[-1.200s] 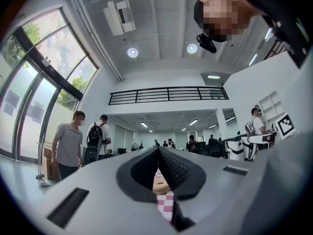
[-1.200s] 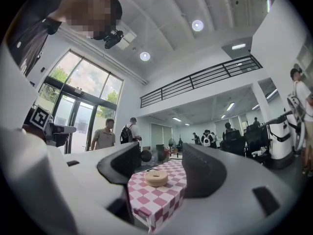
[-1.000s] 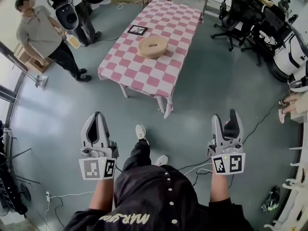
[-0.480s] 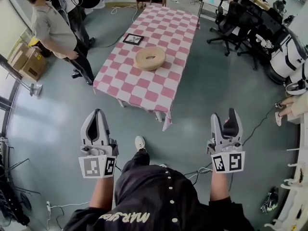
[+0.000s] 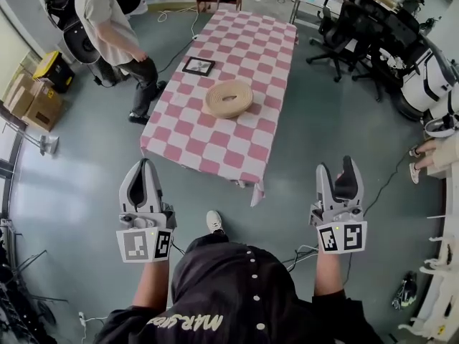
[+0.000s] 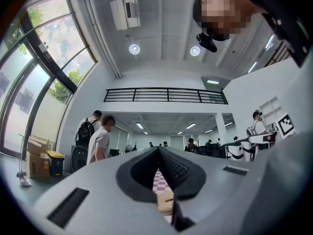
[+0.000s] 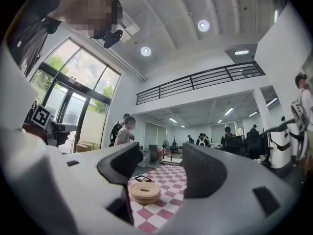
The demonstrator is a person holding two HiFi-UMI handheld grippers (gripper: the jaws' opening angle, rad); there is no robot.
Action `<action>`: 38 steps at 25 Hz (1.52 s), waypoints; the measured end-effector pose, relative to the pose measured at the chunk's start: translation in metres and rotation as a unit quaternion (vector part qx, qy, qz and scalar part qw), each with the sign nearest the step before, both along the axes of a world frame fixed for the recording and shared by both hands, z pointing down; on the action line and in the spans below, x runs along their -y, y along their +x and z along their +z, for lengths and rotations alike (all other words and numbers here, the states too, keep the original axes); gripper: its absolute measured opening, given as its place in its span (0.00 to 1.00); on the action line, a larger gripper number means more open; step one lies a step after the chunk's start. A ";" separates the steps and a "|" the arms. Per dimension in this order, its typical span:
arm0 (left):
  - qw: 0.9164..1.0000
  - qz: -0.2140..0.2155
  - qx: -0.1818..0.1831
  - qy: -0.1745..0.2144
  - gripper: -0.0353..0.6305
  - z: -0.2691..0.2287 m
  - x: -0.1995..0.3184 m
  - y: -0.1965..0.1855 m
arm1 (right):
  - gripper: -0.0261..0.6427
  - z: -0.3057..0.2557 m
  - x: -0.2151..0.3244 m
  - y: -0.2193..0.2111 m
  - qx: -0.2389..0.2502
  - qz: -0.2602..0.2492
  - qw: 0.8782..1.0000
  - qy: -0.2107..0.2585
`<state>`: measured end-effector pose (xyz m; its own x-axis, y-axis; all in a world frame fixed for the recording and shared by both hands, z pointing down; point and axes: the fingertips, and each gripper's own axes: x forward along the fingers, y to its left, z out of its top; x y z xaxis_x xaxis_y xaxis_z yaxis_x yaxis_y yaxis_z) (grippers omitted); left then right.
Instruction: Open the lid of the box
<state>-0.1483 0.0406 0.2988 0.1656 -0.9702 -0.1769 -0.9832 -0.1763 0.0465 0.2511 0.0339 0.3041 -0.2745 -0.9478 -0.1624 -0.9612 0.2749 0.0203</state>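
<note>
The task has not really begun: the round wooden box (image 5: 229, 98) sits about at the middle of the table (image 5: 252, 45) with its checked cloth, its lid apparently on, and nothing touches it. A small framed picture (image 5: 199, 66) lies beyond it, toward the table's left edge. The person stands on the floor short of the table's near edge, with both tools held out at waist level, well apart from the box. The left gripper (image 5: 145, 165) has its jaws brought together with nothing between the pads; through the slit its own view shows only the distant box. The right gripper (image 5: 336, 167) has its jaws spread wide and empty, and the box shows far off between them. The whole approach, the grasp of the lid and the lift are left. Against the earlier frames, the table and box sit lower in the head view, which suggests that the person is walking toward them. A bystander (image 5: 107, 20) has moved along the table's left side toward its far left corner. The grippers hold the same pose.
</note>
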 end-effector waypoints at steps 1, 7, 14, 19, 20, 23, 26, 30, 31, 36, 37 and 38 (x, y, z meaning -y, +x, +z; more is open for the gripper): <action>1.000 0.003 0.000 0.000 0.07 0.001 0.004 -0.002 | 0.43 0.001 0.003 -0.002 0.000 0.003 1.000 0.000; 1.000 0.019 0.003 0.000 0.07 0.002 0.040 -0.034 | 0.43 -0.002 0.030 -0.033 -0.006 0.018 1.000 0.002; 0.999 0.035 0.005 -0.014 0.07 0.014 0.063 -0.051 | 0.43 0.004 0.043 -0.058 -0.014 0.020 1.000 -0.011; 0.999 0.038 -0.001 -0.019 0.07 0.020 0.079 -0.049 | 0.44 0.008 0.058 -0.058 -0.016 0.023 0.999 -0.016; 0.999 0.038 -0.001 -0.019 0.07 0.020 0.083 -0.048 | 0.44 0.008 0.063 -0.058 -0.016 0.023 0.999 -0.015; 0.999 0.036 0.000 -0.020 0.07 0.020 0.096 -0.044 | 0.44 0.008 0.077 -0.056 -0.016 0.020 1.000 -0.012; 0.999 0.035 0.002 -0.015 0.07 0.015 0.111 -0.039 | 0.44 0.007 0.094 -0.051 -0.013 0.018 1.000 -0.010; 0.999 0.031 0.003 -0.008 0.07 0.010 0.136 -0.032 | 0.45 0.006 0.119 -0.047 -0.012 0.009 1.000 -0.008; 1.000 0.031 0.003 -0.008 0.07 0.009 0.141 -0.030 | 0.45 0.007 0.125 -0.046 -0.012 0.008 1.000 -0.008; 1.000 0.028 0.003 -0.006 0.07 0.006 0.169 -0.021 | 0.45 0.004 0.156 -0.040 -0.013 0.001 1.000 -0.007; 1.000 0.027 0.003 -0.006 0.07 0.006 0.173 -0.019 | 0.45 0.004 0.161 -0.039 -0.014 0.000 1.000 -0.007; 1.000 0.027 0.003 -0.006 0.07 0.006 0.178 -0.016 | 0.45 0.005 0.166 -0.037 -0.014 -0.001 1.000 -0.008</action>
<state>-0.1645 -0.1373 0.3048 0.2182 -0.9621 -0.1639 -0.9727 -0.2280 0.0438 0.2143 -0.1324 0.3092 -0.2813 -0.9495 -0.1392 -0.9596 0.2781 0.0426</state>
